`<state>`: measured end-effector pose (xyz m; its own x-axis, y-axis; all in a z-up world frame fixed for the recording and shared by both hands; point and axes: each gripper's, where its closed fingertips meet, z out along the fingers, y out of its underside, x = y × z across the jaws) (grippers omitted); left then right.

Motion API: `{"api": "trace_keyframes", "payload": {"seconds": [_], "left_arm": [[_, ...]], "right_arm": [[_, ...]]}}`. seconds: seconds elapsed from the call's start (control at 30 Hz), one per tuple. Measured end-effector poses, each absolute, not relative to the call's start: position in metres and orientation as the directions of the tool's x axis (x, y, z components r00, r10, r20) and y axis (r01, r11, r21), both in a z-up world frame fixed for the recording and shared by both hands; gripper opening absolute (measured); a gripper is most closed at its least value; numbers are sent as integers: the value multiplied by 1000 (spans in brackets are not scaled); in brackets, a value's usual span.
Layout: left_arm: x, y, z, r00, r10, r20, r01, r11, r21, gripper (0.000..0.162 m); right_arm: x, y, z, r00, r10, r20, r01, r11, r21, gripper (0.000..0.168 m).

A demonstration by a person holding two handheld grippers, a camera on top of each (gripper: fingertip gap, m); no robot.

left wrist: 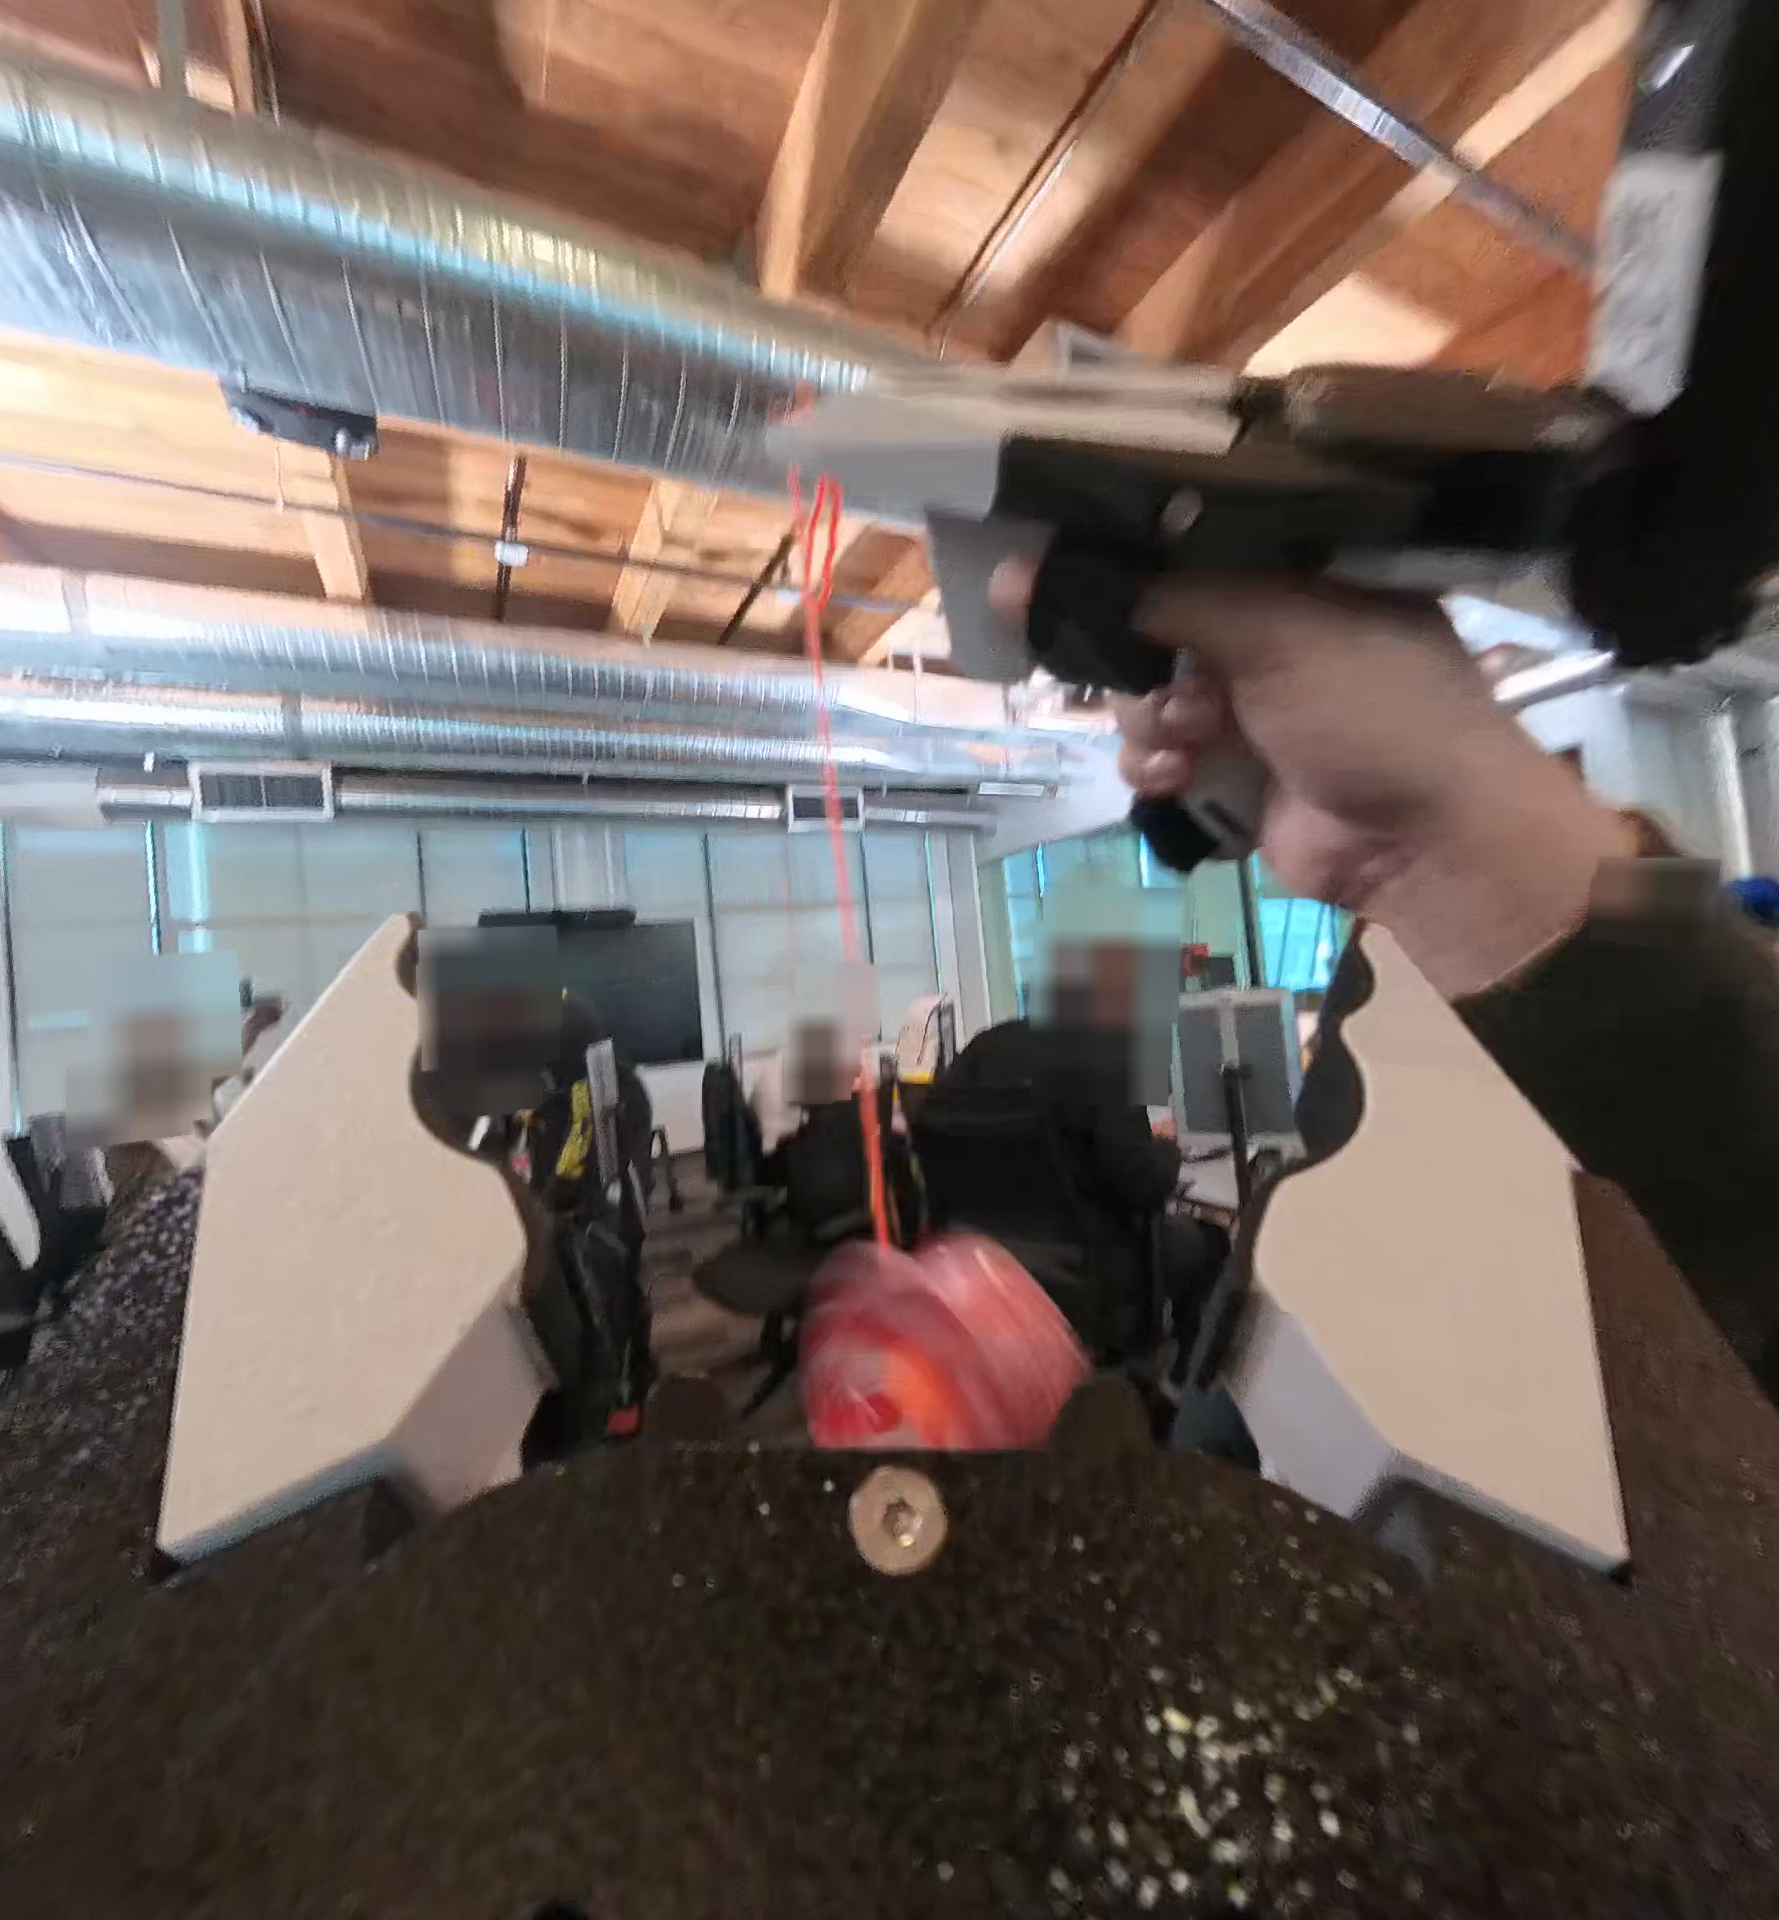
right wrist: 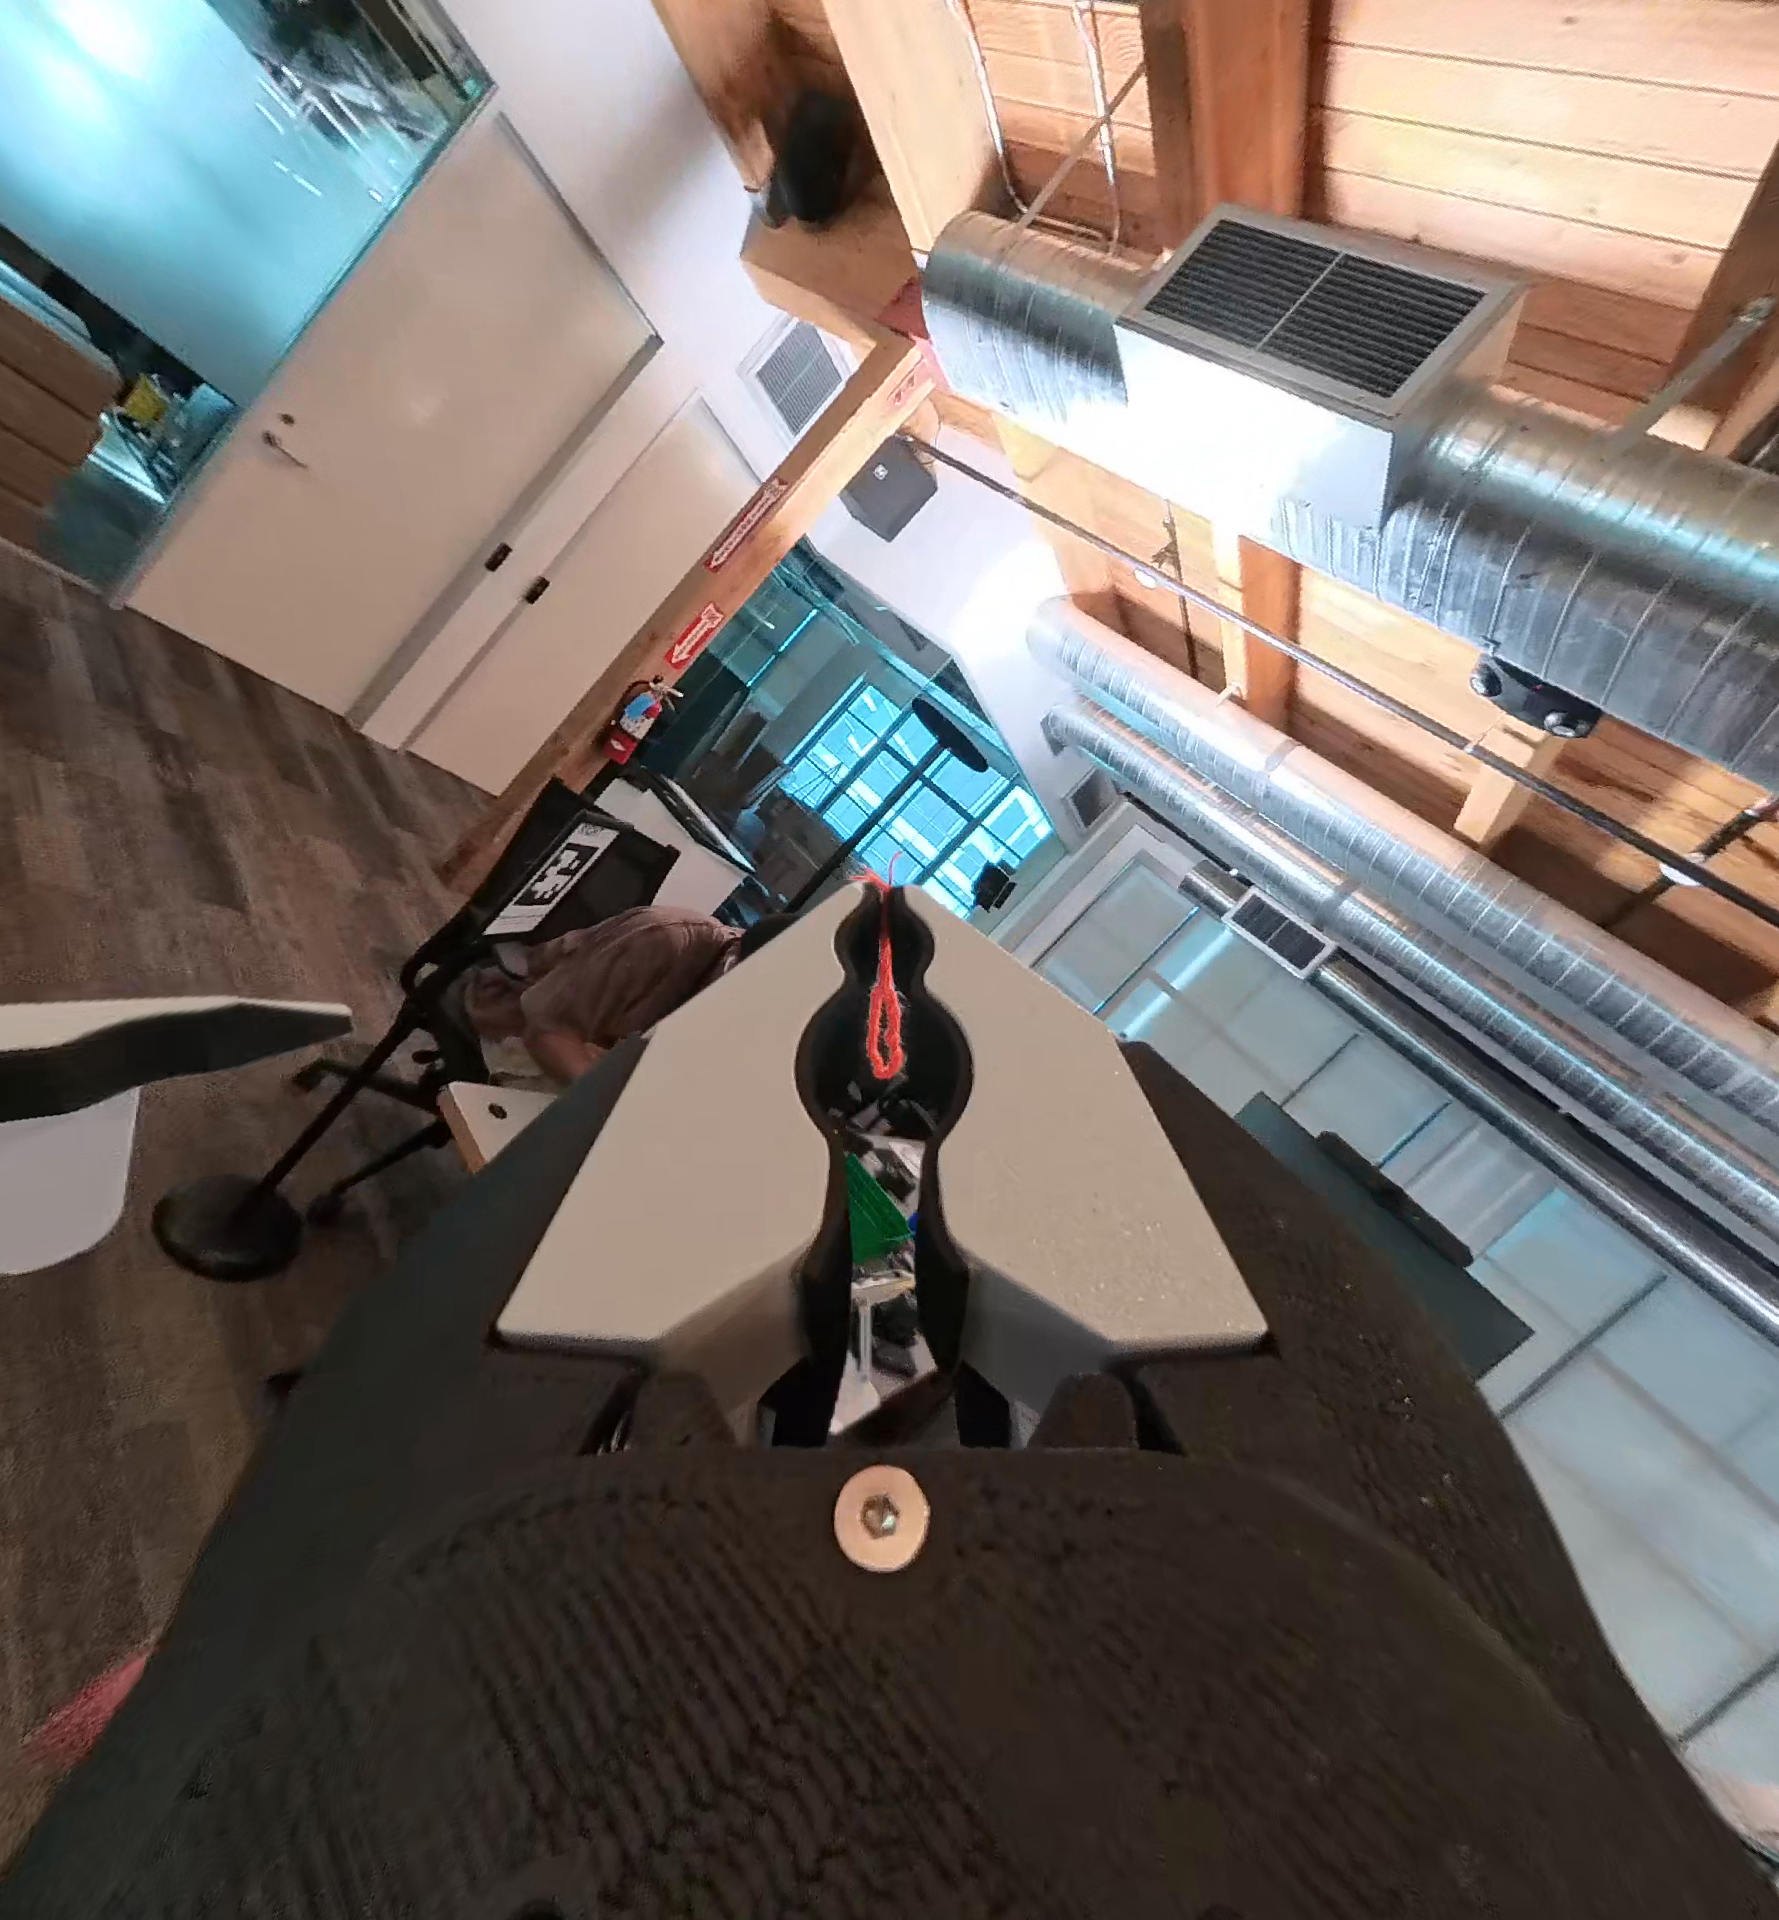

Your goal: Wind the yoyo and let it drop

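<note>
Under an office's timber ceiling (left wrist: 968, 156), the right gripper (right wrist: 885, 914) pinches a red string (right wrist: 885, 1013) in closed jaws. The blurred yoyo (left wrist: 932, 1351) hangs between the left gripper's (left wrist: 885, 997) spread jaws.

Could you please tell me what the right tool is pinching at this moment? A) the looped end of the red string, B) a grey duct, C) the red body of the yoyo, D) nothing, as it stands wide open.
A: in the right wrist view the right tool is shut on the red string loop, while the yoyo hangs below on it, between the open left tool fingers.
</note>
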<state>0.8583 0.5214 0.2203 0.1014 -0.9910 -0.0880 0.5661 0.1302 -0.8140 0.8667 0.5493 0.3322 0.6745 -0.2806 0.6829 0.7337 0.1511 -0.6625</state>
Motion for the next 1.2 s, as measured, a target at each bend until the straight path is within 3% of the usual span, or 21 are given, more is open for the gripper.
{"api": "trace_keyframes", "payload": {"seconds": [0.3, 0.43, 0.6, 0.8, 1.2], "left_arm": [[771, 554, 103, 252, -958, -134, 371, 224, -901, 150], [730, 555, 54, 332, -934, -130, 254, 221, -941, 148], [687, 556, 31, 455, -885, -95, 202, 207, -957, 147], [642, 558, 28, 563, -824, -61, 173, 189, -967, 146], [557, 558, 17, 689, -725, -7, 143, 145, -979, 144]], "right_arm": [[868, 552, 287, 718, -166, 676, 695, 109, -711, 0], [841, 537, 290, 789, -16, 615, 604, 206, -770, 0], [798, 532, 295, 806, 236, 543, 485, 262, -834, 0], [782, 530, 358, 785, 333, 523, 407, 359, -840, 0], [722, 610, 568, 721, 50, 691, 610, 428, -667, 0]]}}
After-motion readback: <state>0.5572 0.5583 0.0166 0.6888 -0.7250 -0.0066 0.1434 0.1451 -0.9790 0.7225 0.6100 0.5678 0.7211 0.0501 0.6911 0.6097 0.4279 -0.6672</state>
